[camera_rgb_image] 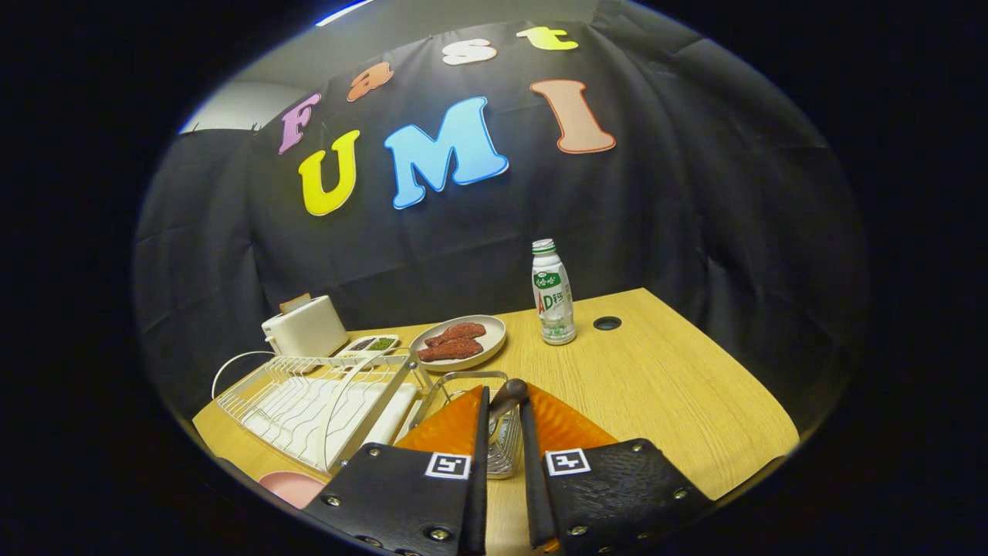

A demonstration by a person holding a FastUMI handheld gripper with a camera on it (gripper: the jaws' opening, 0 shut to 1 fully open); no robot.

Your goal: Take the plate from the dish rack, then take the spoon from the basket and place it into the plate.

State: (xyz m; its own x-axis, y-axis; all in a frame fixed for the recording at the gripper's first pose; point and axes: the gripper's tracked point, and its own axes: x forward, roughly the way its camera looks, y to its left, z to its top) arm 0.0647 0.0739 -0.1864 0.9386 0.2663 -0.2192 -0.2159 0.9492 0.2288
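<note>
My gripper is shut on the spoon, whose dark rounded handle end sticks up between the fingertips. Below the tips, the rest of the spoon runs down into the wire basket, which stands just ahead of the fingers and is partly hidden by them. The white wire dish rack lies left of the basket. A pink plate rests on the table in front of the rack, left of my left finger, with only part of it in sight.
Beyond the basket, a beige plate with two pieces of red meat sits beside a small divided dish and a white toaster. A drink bottle stands farther right near a cable hole. The wooden table stretches out to the right.
</note>
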